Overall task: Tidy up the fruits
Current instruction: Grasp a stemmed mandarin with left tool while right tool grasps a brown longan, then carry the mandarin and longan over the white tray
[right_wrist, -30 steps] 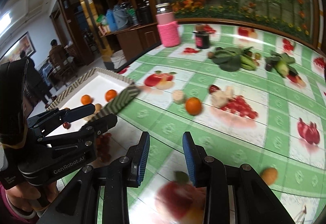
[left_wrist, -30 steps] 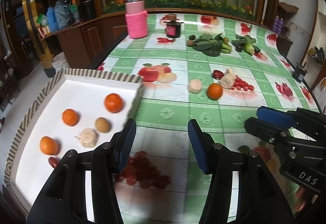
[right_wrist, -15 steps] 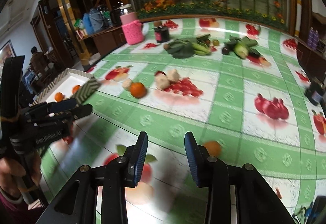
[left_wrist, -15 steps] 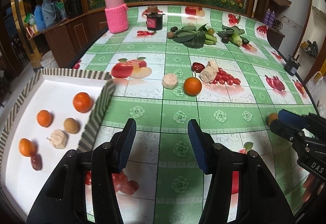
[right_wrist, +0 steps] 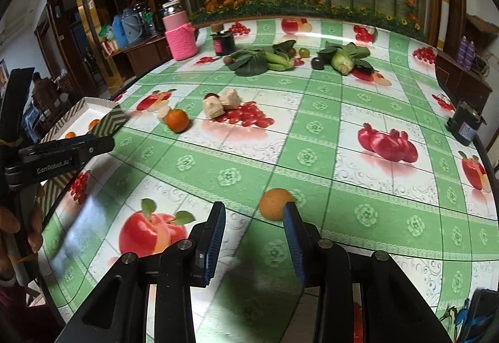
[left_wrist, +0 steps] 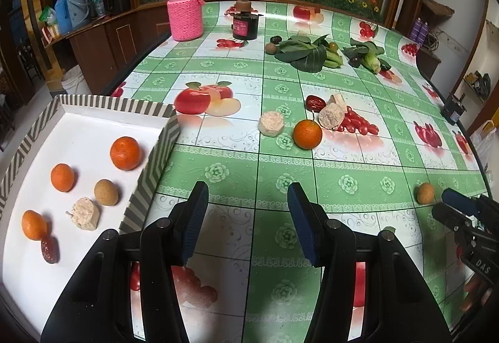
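Our tray (left_wrist: 146,108) sits just left of our left hand-held gripper (left_wrist: 248,219) and already holds three oranges, a brown fruit, a pale chunk and a red date. Still out on the tabletop (left_wrist: 343,168), ahead of it, are an orange (left_wrist: 307,134), two pale chunks and a date. We think we are about halfway. Both hand-held grippers are apart and hold nothing. Our right hand-held gripper (right_wrist: 254,229) has a small fruit (right_wrist: 274,203) just ahead, partly hidden by one finger. The far fruits are too small to name.
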Available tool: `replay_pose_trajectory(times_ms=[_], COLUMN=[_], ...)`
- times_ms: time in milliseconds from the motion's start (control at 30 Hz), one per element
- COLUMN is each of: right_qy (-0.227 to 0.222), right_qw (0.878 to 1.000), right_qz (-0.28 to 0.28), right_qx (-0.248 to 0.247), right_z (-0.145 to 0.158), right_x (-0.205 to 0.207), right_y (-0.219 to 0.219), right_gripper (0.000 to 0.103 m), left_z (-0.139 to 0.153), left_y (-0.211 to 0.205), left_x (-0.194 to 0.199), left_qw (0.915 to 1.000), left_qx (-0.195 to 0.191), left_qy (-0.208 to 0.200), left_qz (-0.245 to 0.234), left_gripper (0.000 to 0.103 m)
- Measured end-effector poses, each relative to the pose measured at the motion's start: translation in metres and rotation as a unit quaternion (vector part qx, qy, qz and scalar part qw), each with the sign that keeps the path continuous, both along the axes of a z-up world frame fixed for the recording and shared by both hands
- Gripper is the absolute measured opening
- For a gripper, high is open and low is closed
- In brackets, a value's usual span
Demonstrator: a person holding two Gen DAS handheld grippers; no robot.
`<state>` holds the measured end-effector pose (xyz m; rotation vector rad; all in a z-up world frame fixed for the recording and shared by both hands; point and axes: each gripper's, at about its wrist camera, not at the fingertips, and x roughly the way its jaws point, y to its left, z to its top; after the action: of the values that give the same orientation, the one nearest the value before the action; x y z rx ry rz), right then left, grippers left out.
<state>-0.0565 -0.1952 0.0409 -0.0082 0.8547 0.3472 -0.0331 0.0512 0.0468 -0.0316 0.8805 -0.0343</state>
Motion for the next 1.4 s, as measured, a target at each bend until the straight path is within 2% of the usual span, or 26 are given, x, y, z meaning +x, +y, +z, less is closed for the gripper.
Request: replay_pose_trajectory(times_ms=[300,400,467,667,833,1133,1200,1233,1400], right_qy=[0.019,0.028,0.025,0.018,0.026,0.030,0.031,0.030,0.030], right_qw=[1.000,0.999,1.000,0.999,0.998,0.996,0.996,0.996,0.996], right_qz=[-0.006,-0.003,-0.003,0.007,0.012,0.024,0.025,0.026,0.029], right_qx=[-0.019,0.014,0.014,0.038,0.059,0.077,0.077,0.077,0.076], right_z=[-0.016,-0.023,-0.024,-0.020,-0.024,-0.026,-0.026,-0.026,-0.025], right_x=[0.023,0.029,0.030,0.036,0.040,0.043,0.043,0.042,0.039], right_y=[-0.001,-0.007,-0.007,-0.005,-0.009,-0.010,-0.009,-0.009,-0.005], right_gripper=[0.037,0.031,0.028,0.028,0.028,0.028,0.028,0.028,0.028], left_z=[-0.002,-0.002,-0.004,-0.017,-0.028,-0.033,-0.033,-0.033,-0.027], left_y=[-0.011,-0.017,-0.021,-0.037,-0.050,-0.061,-0.060,-0.060,-0.056], left_x=[0.013,0.023,0.030,0.060,0.079,0.092,0.091,0.090,0.079], left_qw=[0.9999,0.9998,0.9998,0.9988,0.9985,0.9986,0.9985,0.9986,0.9984], left_qx=[-0.010,-0.012,-0.013,-0.027,-0.017,-0.007,-0.015,-0.014,-0.018], left_qy=[0.007,0.008,0.012,0.035,0.045,0.040,0.037,0.034,0.028], left_qz=[-0.011,-0.014,-0.012,-0.022,-0.026,-0.033,-0.038,-0.038,-0.047], left_gripper=[0.053,0.053,0.053,0.053,0.053,0.053,0.045,0.030,0.030])
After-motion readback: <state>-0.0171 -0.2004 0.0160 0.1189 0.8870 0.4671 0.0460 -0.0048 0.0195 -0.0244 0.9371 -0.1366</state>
